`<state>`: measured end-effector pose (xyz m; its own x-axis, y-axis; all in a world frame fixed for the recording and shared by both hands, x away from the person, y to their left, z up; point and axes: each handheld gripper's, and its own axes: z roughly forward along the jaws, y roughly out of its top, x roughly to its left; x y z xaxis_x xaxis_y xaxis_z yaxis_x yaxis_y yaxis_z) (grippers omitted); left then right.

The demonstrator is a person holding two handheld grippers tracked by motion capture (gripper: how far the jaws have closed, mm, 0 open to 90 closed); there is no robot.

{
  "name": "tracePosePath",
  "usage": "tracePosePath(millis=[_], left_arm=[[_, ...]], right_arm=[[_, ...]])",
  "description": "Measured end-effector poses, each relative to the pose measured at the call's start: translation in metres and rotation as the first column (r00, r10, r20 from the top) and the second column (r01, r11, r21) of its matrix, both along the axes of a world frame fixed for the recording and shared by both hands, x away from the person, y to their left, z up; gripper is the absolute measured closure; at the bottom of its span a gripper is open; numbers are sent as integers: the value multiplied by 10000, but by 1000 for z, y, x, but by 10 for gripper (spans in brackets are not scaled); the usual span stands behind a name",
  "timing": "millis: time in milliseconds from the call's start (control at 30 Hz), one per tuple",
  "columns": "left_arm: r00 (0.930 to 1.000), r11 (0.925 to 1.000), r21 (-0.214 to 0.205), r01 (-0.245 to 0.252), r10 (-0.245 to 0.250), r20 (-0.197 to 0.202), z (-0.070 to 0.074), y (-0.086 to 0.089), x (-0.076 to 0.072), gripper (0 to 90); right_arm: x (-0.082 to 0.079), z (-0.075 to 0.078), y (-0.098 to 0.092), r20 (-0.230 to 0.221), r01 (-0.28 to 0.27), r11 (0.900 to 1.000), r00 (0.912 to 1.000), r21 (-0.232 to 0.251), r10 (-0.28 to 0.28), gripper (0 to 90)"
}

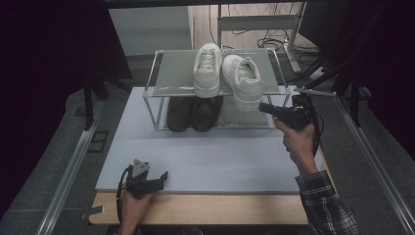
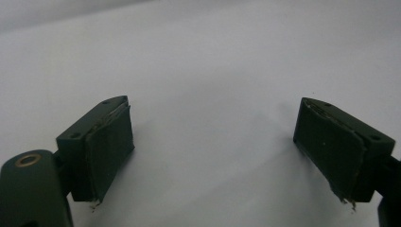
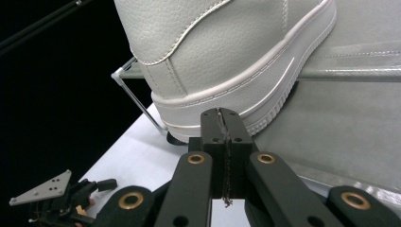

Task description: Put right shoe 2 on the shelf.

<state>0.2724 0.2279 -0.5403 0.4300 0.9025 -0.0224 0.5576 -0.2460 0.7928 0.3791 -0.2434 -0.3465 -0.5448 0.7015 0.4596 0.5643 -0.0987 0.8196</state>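
At the centre right of the high view, the right gripper (image 1: 263, 107) is held level at the heel of the right white shoe (image 1: 243, 78), its jaws clenched on nothing. In the right gripper view the closed tips (image 3: 221, 118) are set against the sole edge, apparently touching it, probably so that the overhanging heel can be nudged back onto the upper shelf (image 1: 176, 68) of the rack. The left gripper (image 1: 155, 177) is parked at the lower left on the table (image 1: 205, 152), jaws released and empty, kept clear.

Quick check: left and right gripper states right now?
Left gripper: open, nothing between its fingers.
Right gripper: shut, empty, at the heel of the white sneaker.
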Motion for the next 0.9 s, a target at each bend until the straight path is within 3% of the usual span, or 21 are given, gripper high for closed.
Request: tracePosePath(millis=[700,900], left_arm=[[10000,10000,14,-4,4,-8,0,0,0,122],[10000,10000,24,2,-2,-18,0,0,0,123]], right_arm=[[27,-5,35,-206,-84,9999,9998,94,86,897],[36,-4,47,-231,3,9999,9997,-139,-7,897]])
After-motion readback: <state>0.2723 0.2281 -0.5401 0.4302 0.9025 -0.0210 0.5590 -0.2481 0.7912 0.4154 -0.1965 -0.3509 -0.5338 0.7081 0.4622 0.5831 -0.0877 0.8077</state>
